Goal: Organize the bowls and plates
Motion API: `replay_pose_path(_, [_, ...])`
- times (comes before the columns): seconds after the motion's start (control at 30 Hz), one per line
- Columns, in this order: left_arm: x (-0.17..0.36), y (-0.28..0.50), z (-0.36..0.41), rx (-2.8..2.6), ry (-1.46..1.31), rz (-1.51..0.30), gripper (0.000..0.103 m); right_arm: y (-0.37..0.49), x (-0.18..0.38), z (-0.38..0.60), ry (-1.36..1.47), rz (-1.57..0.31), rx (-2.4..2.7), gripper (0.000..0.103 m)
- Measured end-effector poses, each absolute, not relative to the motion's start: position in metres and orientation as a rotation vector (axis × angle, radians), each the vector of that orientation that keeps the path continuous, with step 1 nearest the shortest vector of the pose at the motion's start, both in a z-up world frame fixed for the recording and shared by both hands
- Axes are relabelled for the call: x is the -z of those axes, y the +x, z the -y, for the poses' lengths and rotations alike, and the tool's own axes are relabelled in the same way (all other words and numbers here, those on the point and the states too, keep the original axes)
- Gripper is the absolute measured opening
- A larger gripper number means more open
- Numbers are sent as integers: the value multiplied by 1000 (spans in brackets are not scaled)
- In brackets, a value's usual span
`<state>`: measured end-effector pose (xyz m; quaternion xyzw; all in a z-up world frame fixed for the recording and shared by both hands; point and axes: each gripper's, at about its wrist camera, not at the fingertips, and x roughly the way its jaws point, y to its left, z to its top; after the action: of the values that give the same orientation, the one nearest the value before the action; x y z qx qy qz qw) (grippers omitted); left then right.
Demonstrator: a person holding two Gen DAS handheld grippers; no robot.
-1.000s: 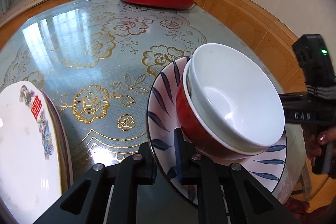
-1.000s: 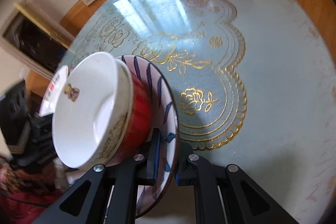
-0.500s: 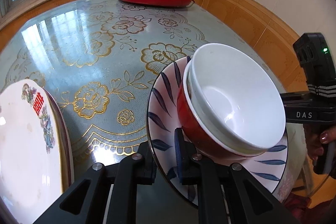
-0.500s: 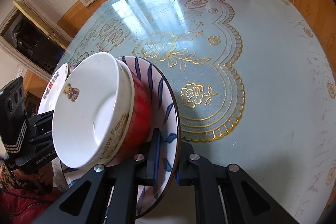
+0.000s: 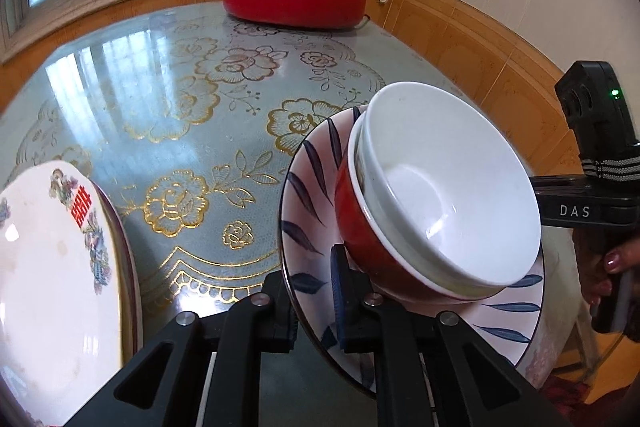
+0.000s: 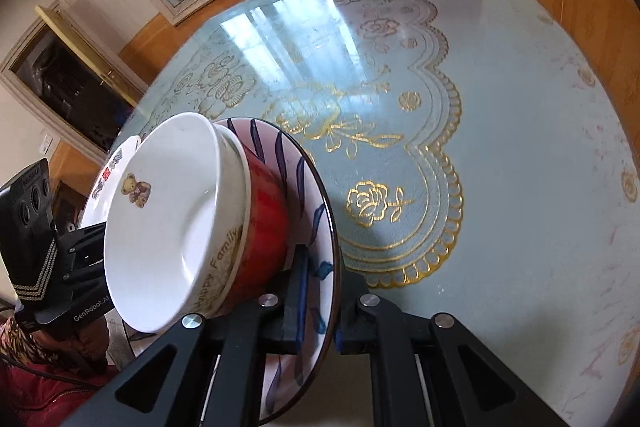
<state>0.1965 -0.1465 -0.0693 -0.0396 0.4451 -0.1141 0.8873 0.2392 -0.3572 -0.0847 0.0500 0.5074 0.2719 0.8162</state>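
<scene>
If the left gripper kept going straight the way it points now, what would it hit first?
The left gripper is shut on the leaf-patterned plate; pushed straight on, it would likely carry that down onto the table. Depth is unclear.

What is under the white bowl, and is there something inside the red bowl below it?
The white bowl sits nested in a red bowl, which rests on a blue-leaf plate. The white bowl covers the red bowl's inside, so anything else there cannot be seen.

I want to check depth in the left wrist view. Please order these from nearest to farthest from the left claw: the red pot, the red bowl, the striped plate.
1. Striped plate: gripped in the left claw.
2. Red bowl: on that plate, just right.
3. Red pot: at the table's far edge.
</scene>
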Motion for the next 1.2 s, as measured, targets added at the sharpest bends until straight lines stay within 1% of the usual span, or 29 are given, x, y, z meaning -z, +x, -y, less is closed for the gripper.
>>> replay_pose_path(0.4, [55,196,134,193,-128,-924,11,248,79,349,183,-1142,-606,9])
replay_pose_path(0.63, [70,194,130,179,-150,-972,11,255,92,340,182,-1167,-597,10])
replay_pose_path(0.87, [75,192,132,178,-136,-974,12,249,94,343,190,-1147,-602,10])
replay_pose_path(0.97, [78,192,129,181,-155,-978,20,246,98,345,189,-1172,-617,10])
replay_pose_path(1.03, [80,191,126,188,-176,-977,21,245,101,347,206,-1173,-630,11])
replay_pose_path(1.07, [81,191,126,193,-178,-970,19,246,102,348,225,-1171,-635,10])
replay_pose_path(1.1, [80,190,129,205,-171,-962,12,246,102,349,237,-1173,-634,10])
replay_pose_path(1.2, [79,191,135,192,-146,-961,12,248,101,350,260,-1193,-601,10])
